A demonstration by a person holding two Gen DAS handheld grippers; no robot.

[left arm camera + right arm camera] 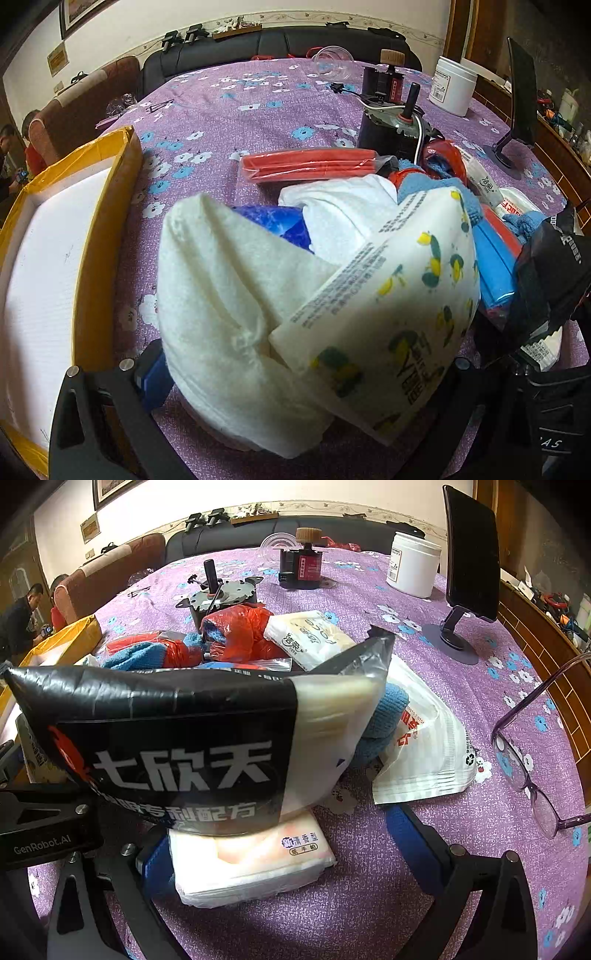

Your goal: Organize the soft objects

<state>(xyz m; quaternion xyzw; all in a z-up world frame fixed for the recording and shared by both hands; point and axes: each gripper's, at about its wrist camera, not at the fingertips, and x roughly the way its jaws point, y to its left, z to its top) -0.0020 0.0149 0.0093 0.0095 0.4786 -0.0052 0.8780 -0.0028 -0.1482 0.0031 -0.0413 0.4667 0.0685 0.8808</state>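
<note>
Left wrist view: my left gripper [303, 373] is clamped on a white towel [221, 295] with a lemon-print paper band, held above the purple flowered tablecloth [221, 110] beside the yellow-edged box [110, 206]. My right gripper [280, 849] stands apart around a tissue pack [255, 864] lying on the cloth, under a black pouch [166, 746].

The black pouch [177, 753] bears large white characters — "七欣天" — with a second row below, partly cut off, reading roughly "专利配方". The tissue pack [255, 864] beneath it carries a small label, "清香型" over "纸手帕". The gripper body [40, 843] at left reads "GenRobot.AI". A white packet [306, 635] behind shows "洁柔". In the left wrist view, the lemon-print pack [399, 295] has fine print — too small to read.
</note>
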